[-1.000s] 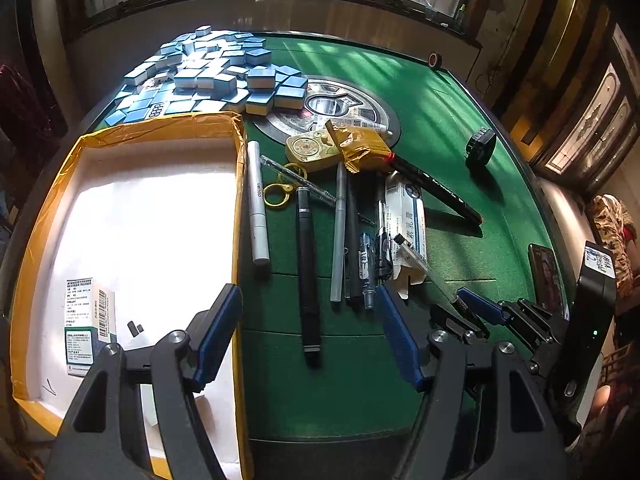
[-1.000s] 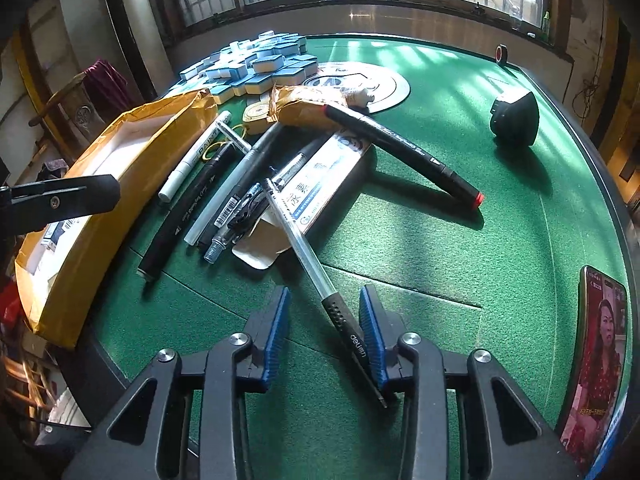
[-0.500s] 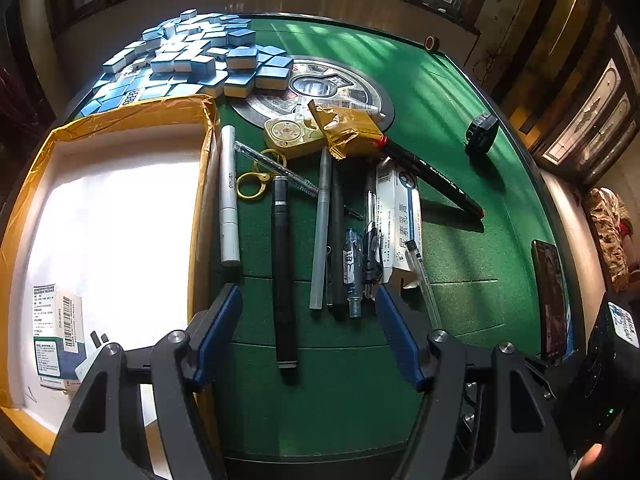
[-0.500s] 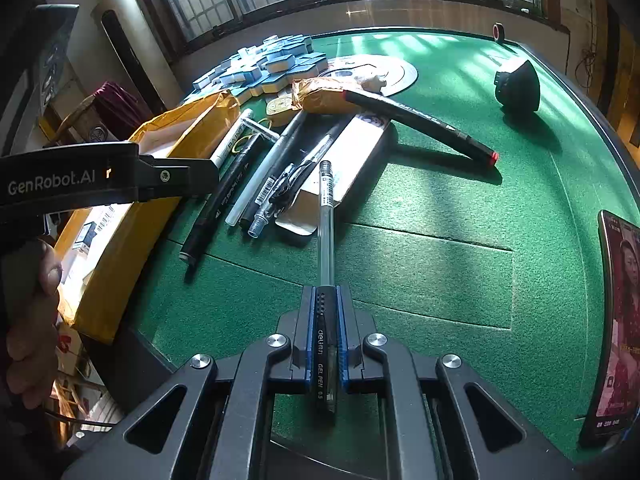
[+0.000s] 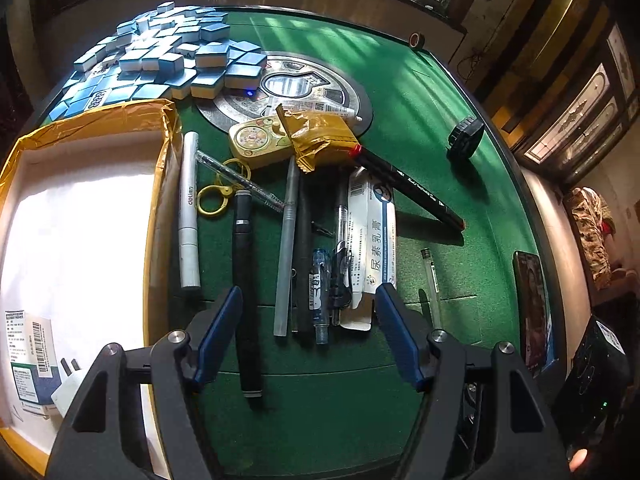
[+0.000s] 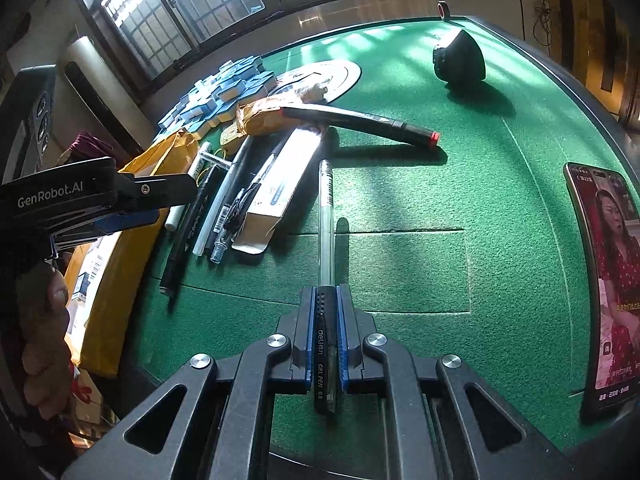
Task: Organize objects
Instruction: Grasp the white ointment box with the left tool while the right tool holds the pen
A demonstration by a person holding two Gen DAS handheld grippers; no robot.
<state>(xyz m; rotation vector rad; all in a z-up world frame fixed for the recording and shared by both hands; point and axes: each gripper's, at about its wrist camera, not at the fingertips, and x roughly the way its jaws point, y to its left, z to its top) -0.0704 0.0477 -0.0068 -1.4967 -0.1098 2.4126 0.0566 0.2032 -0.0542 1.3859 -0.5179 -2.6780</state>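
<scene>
- Right tool (image 6: 324,340) clenched on gel pen (image 6: 326,216); pen's long axis runs straight ahead
- Box (image 5: 80,216) lies leftward, nearer the released left tool (image 5: 308,332)

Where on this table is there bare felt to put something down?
Bare felt lies between the black marker, the black tape measure and the phone. There is also a strip along the near edge. It is crowded from the box across the row of pens to the carton.
</scene>
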